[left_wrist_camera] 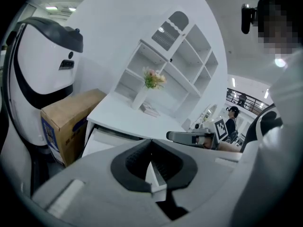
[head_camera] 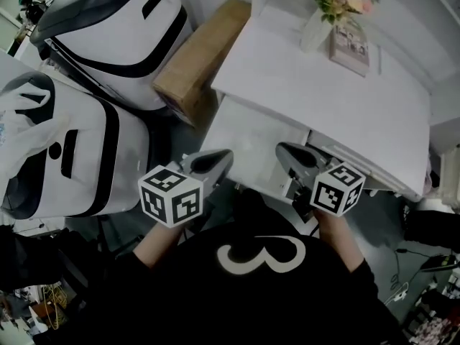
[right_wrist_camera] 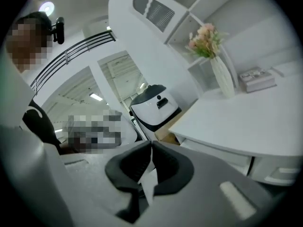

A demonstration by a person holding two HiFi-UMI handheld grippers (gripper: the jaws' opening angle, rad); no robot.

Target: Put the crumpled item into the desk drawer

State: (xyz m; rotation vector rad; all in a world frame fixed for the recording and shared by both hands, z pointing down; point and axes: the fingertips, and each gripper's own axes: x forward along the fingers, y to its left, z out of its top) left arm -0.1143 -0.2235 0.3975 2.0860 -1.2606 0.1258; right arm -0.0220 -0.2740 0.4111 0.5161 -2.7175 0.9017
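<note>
I see no crumpled item in any view. The white desk [head_camera: 323, 99] stands in front of me, with its white drawer front [head_camera: 248, 139] just under the near edge. My left gripper [head_camera: 221, 159] hovers before the drawer, shut with nothing between its jaws; in its own view the left gripper's [left_wrist_camera: 151, 141] tips meet. My right gripper [head_camera: 286, 152] is beside it at the desk's edge, also shut and holding nothing. The right gripper view shows the right gripper's [right_wrist_camera: 151, 144] dark pads [right_wrist_camera: 165, 169] pressed together.
A cardboard box [head_camera: 201, 56] leans against the desk's left side. Two large white-and-black machines [head_camera: 122, 27] [head_camera: 79, 157] stand at the left, with a white plastic bag [head_camera: 21, 121]. On the desk are a vase of flowers [head_camera: 320, 20] and a book [head_camera: 350, 45].
</note>
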